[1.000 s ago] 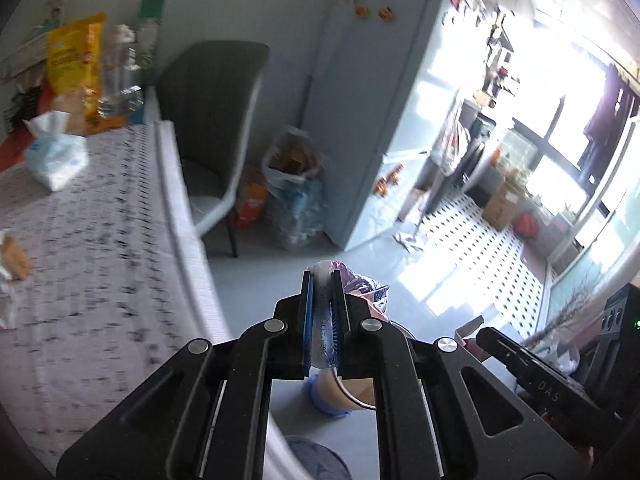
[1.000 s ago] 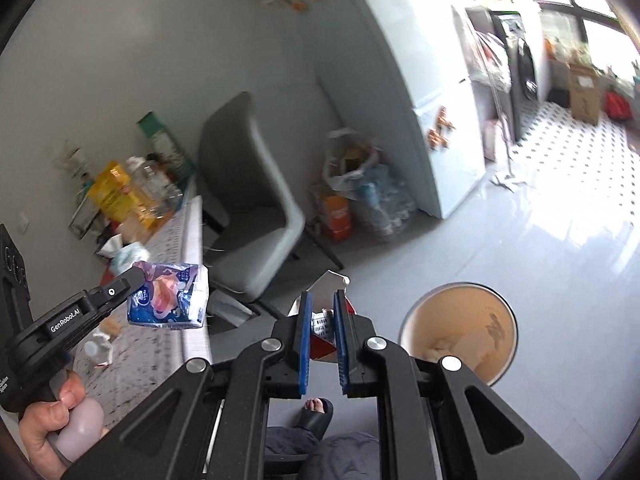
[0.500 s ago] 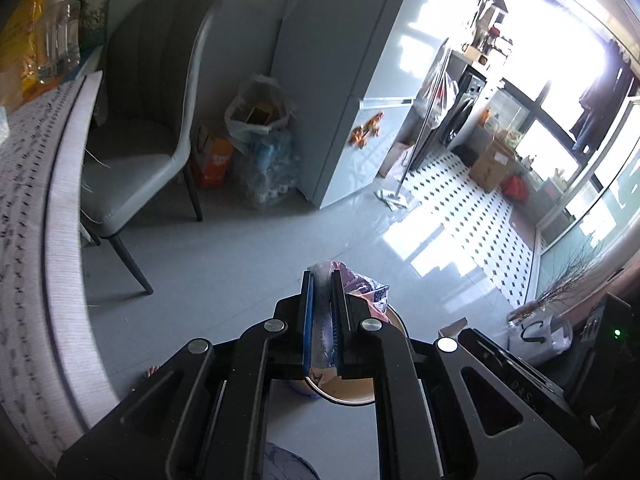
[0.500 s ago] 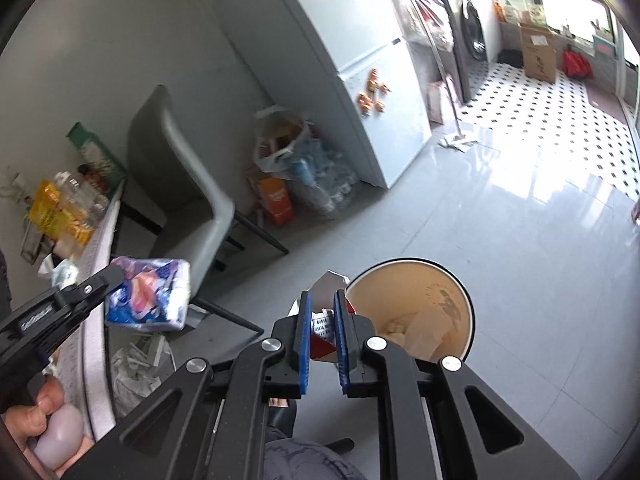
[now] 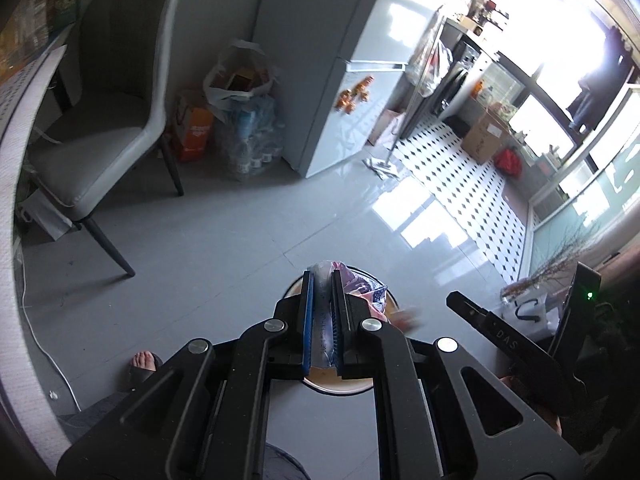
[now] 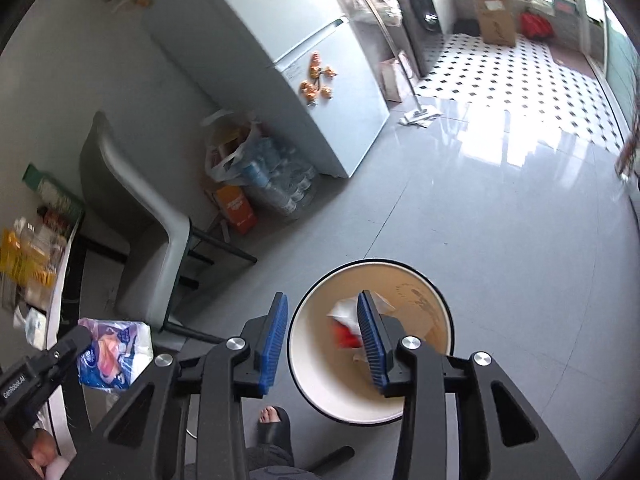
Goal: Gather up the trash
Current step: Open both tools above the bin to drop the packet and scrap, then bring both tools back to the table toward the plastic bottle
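My right gripper (image 6: 322, 320) hangs over the round tan bin (image 6: 440, 300) on the floor, and its jaws are opening. A red and white carton (image 6: 346, 322), blurred, is loose in the bin's mouth by the right finger; the pads do not press on it. My left gripper (image 5: 322, 280) is shut on a crumpled blue and pink plastic wrapper (image 5: 360, 286), just above the near side of the bin (image 5: 340, 390). From the right wrist view the wrapper (image 6: 114, 354) sits left of the bin, outside its rim. The right gripper's tip (image 5: 460, 300) shows at the right.
A grey chair (image 6: 160, 240) stands left of the bin beside the table edge (image 5: 12, 208). A white bag, a pack of water bottles (image 6: 276, 184) and an orange box lean against the fridge (image 6: 320, 80). A sandalled foot (image 6: 274, 420) is near the bin. Open grey floor lies beyond.
Both grippers have sunk toward the bin. The right gripper's jaws have parted and let go of the red and white carton, which now drops into the bin. The left keeps its wrapper.
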`<move>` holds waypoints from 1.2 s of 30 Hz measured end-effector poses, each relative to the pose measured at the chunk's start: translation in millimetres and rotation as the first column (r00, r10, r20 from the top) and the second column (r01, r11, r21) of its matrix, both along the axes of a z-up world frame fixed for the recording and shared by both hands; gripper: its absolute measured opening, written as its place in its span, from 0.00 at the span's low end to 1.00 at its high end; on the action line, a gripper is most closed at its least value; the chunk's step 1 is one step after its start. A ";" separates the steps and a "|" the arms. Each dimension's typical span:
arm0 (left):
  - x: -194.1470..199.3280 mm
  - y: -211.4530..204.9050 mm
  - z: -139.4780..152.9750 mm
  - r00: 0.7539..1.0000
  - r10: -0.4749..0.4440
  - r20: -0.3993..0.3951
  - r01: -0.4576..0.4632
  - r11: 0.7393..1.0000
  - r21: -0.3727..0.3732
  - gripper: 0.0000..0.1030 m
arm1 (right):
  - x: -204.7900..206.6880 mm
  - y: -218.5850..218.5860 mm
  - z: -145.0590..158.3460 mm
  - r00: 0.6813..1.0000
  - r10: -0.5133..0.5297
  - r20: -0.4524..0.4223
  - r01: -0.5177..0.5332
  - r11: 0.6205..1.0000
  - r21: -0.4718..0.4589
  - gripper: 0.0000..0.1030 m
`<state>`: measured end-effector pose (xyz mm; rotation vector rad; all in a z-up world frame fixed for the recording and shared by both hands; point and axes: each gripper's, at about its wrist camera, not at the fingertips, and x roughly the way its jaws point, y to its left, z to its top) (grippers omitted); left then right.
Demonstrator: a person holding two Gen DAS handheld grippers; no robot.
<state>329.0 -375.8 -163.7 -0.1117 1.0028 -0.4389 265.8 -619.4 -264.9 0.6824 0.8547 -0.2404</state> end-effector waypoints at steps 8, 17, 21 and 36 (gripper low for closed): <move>8.2 -52.1 -6.8 0.994 -0.092 -0.053 0.092 0.996 0.001 0.08 | -40.9 -23.2 10.7 0.998 -0.056 0.026 0.055 0.998 0.030 0.37; 21.1 -92.5 -17.5 0.980 -0.179 -0.091 0.177 0.984 -0.024 0.66 | -97.5 -34.1 24.8 0.991 -0.121 0.051 0.120 0.993 0.022 0.39; 12.3 -85.3 1.0 0.983 -0.177 -0.052 0.175 0.984 -0.039 0.77 | -106.2 -33.0 26.5 0.991 -0.121 0.048 0.121 0.993 0.015 0.39; -41.5 68.2 98.4 0.983 0.049 0.175 -0.043 0.998 -0.039 0.94 | -97.4 47.7 78.4 0.991 -0.036 0.126 0.037 0.999 -0.004 0.86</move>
